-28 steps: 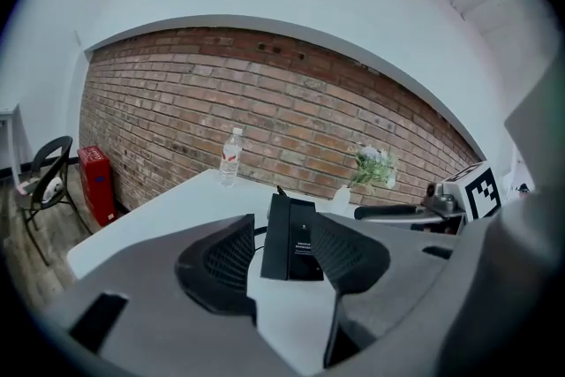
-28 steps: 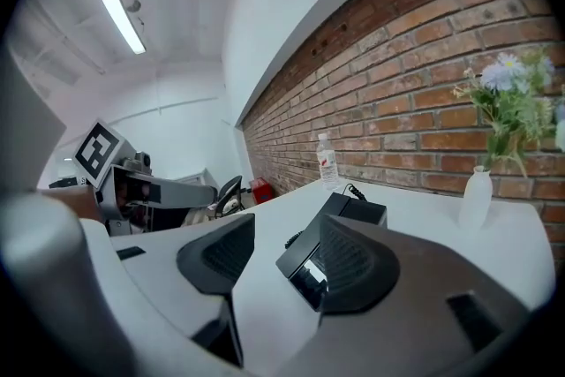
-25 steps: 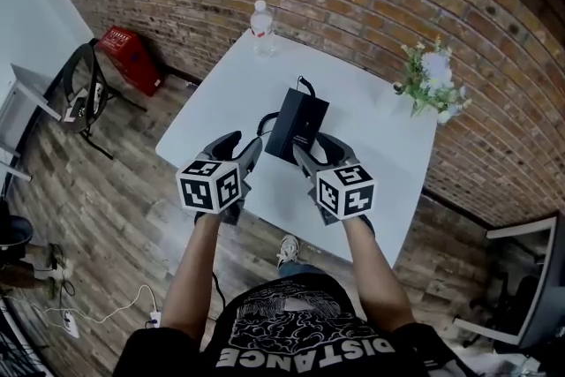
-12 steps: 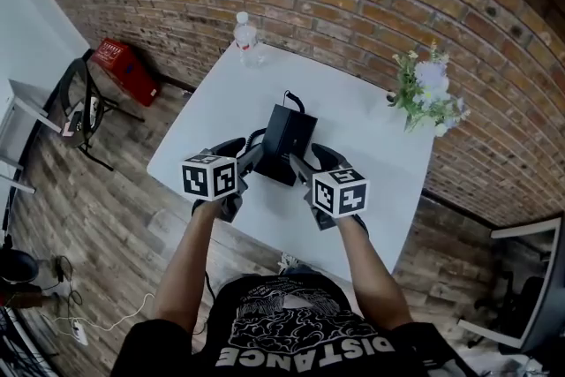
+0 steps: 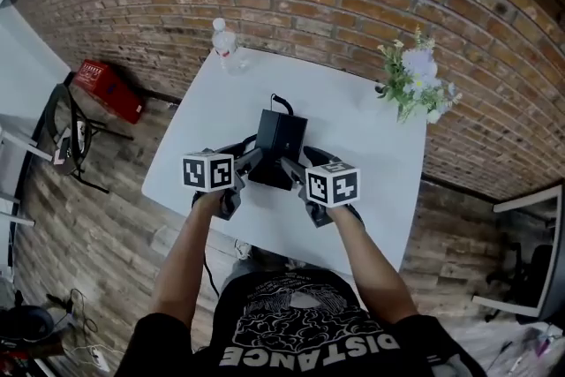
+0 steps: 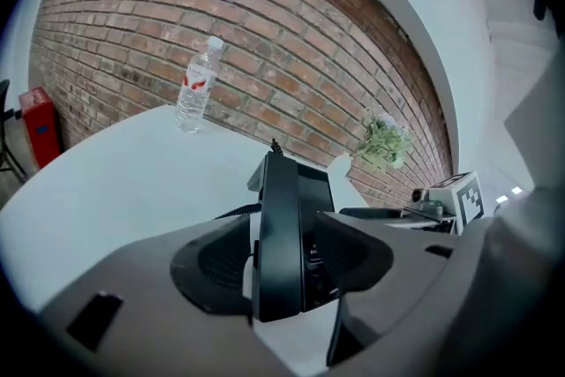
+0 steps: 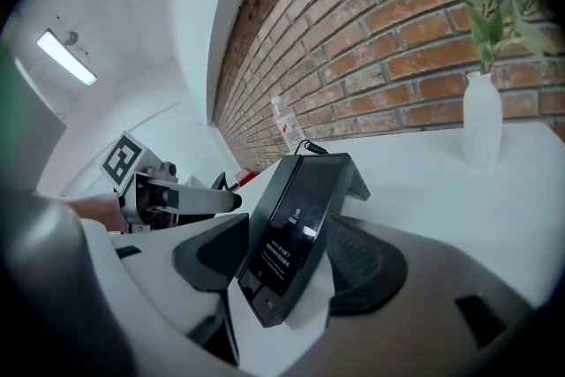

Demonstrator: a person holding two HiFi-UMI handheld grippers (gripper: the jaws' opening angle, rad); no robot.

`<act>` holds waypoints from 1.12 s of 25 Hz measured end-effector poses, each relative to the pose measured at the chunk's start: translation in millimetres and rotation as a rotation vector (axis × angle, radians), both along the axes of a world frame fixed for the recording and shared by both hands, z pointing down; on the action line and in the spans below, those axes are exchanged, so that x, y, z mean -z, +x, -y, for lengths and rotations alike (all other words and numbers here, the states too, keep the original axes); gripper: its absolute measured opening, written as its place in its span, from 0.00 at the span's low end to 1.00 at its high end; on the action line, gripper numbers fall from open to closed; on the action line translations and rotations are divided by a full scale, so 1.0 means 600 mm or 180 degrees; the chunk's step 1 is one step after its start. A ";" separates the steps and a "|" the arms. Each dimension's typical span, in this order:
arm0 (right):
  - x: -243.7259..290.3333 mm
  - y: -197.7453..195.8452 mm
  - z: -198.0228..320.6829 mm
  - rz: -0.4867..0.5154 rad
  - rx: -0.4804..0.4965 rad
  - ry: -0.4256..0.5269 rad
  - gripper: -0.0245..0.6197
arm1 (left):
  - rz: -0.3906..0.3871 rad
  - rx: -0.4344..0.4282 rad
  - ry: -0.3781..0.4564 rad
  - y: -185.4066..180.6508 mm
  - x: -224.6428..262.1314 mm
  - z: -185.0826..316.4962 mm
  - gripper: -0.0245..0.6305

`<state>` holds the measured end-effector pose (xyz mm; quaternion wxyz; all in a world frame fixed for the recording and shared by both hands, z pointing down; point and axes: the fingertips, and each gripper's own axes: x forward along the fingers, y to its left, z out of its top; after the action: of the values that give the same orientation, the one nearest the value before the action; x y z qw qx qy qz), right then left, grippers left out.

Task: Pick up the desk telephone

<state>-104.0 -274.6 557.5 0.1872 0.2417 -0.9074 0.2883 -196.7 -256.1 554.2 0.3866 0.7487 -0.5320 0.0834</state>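
The black desk telephone (image 5: 278, 139) stands on the white table (image 5: 357, 146), its cord trailing off the far end. My left gripper (image 5: 251, 162) straddles its left side and my right gripper (image 5: 295, 169) its right side. In the left gripper view the phone's edge (image 6: 281, 234) stands upright between the pads, with a thin gap on each side. In the right gripper view the dark screen face (image 7: 296, 225) leans between the pads, which stand off it. Both grippers' jaws have just been opening and are open, with the phone between them.
A water bottle (image 5: 222, 42) stands at the table's far left corner and a white vase of flowers (image 5: 412, 84) at the far right. A red box (image 5: 100, 87) and a chair (image 5: 64, 137) are on the wooden floor to the left. A brick wall runs behind the table.
Both grippers have come down and forward with the phone, which was raised and tilted above the table and now stands on it.
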 end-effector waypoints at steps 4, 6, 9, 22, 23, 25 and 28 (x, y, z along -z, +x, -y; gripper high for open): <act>-0.016 -0.005 0.010 -0.0034 -0.0216 -0.0095 0.44 | -0.0110 -0.0194 -0.0091 -0.006 -0.023 0.016 0.37; -0.025 -0.008 0.013 -0.0066 -0.0312 -0.0146 0.45 | -0.0181 -0.0295 -0.0135 -0.010 -0.034 0.022 0.38; -0.036 -0.012 0.017 -0.0089 -0.0467 -0.0217 0.46 | -0.0296 -0.0448 -0.0176 -0.012 -0.047 0.030 0.38; -0.077 -0.022 0.022 0.0079 -0.1044 -0.0576 0.48 | -0.0754 -0.1117 -0.0310 0.017 -0.067 0.047 0.38; -0.079 -0.023 0.022 0.0092 -0.1065 -0.0590 0.48 | -0.0836 -0.1149 -0.0334 0.020 -0.066 0.048 0.38; -0.081 -0.027 0.024 0.0131 -0.1107 -0.0628 0.48 | -0.1044 -0.1173 -0.0385 0.027 -0.065 0.049 0.38; -0.082 -0.030 0.024 0.0203 -0.1149 -0.0654 0.47 | -0.1103 -0.1171 -0.0432 0.027 -0.073 0.052 0.38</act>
<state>-122.3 -289.0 606.5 0.1273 0.3708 -0.8207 0.4156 -180.7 -287.1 598.3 0.4996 0.8084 -0.3058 0.0583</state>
